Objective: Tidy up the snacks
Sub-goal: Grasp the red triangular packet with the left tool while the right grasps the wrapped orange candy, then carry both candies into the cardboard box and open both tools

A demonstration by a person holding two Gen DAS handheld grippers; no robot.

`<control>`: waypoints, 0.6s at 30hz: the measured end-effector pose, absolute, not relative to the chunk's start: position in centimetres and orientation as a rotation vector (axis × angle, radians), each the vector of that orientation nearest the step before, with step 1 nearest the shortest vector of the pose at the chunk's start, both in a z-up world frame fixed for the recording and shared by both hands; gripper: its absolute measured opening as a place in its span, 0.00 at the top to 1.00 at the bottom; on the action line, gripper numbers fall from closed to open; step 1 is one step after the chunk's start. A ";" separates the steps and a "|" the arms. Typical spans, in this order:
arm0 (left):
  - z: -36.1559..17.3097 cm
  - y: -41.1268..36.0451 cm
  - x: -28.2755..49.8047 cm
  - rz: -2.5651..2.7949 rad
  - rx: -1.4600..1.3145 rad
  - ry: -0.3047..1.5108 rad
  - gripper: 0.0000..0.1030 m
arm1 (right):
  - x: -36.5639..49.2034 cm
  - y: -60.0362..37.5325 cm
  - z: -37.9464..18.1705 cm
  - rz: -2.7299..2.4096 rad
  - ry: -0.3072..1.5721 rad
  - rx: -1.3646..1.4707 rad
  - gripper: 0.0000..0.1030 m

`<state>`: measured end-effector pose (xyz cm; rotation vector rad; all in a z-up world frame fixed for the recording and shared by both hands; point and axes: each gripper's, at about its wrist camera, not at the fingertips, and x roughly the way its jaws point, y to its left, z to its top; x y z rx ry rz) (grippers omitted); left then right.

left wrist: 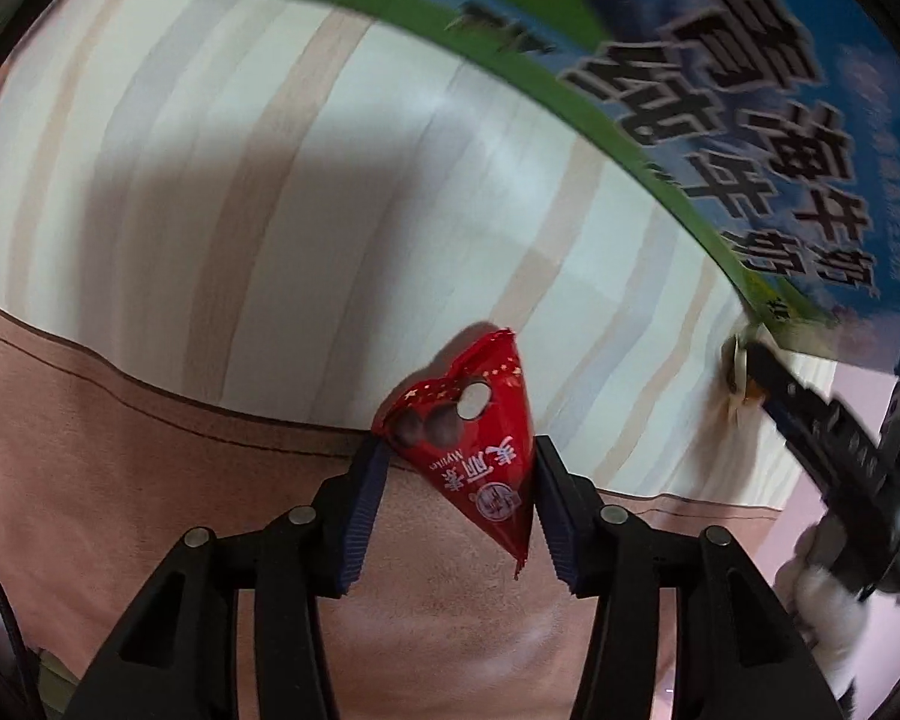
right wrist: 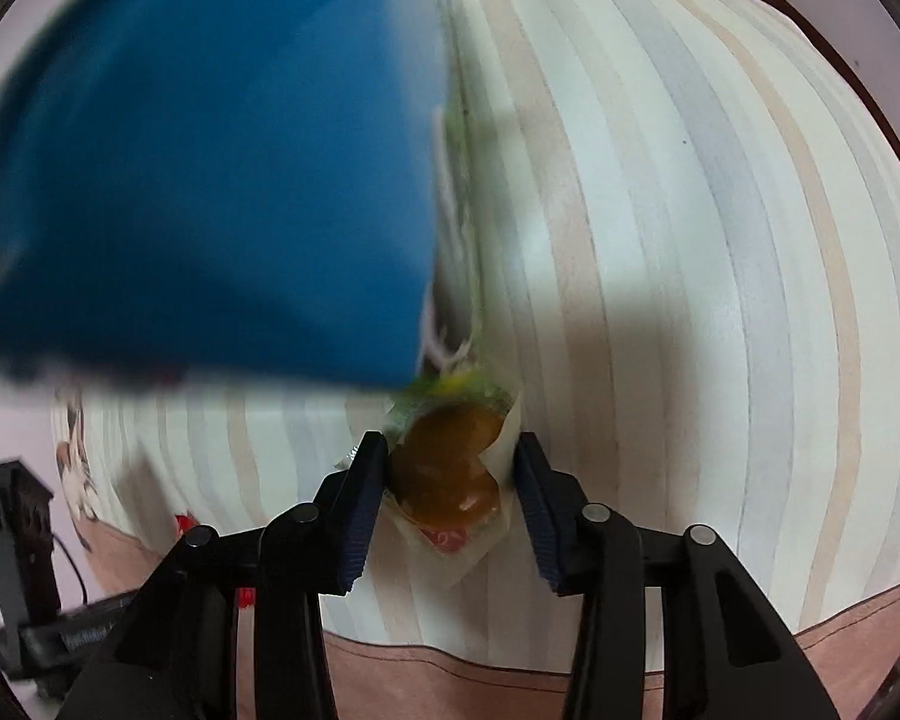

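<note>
My left gripper (left wrist: 456,480) is shut on a red triangular snack packet (left wrist: 474,444) with white lettering, held above a striped cloth (left wrist: 270,180). My right gripper (right wrist: 450,480) is shut on a clear packet with brown pieces inside (right wrist: 450,480), also above the striped cloth (right wrist: 690,240). A large blue and green box (left wrist: 750,90) with dark lettering stands at the upper right in the left wrist view. It fills the upper left of the right wrist view (right wrist: 210,180), blurred. The right gripper also shows at the right edge of the left wrist view (left wrist: 810,438), next to the box's lower corner.
The striped cloth ends in a plain pink-brown border (left wrist: 120,420) near me, also seen in the right wrist view (right wrist: 450,684). A black object with a cable (right wrist: 18,540) stands at the left of the right wrist view.
</note>
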<state>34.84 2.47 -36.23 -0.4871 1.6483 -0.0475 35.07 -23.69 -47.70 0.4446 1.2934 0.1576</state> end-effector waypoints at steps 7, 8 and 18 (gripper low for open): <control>-37.1 3.5 34.6 -0.054 -0.548 1.663 0.48 | 30.4 -20.9 -48.2 0.262 1.405 0.338 0.56; -37.3 3.7 34.9 -0.047 -0.554 1.667 0.48 | 29.6 -20.6 -48.4 0.273 1.420 0.332 0.56; -38.3 2.9 36.2 0.013 -0.511 1.660 0.54 | 27.0 -19.0 -50.6 0.245 1.475 0.393 0.53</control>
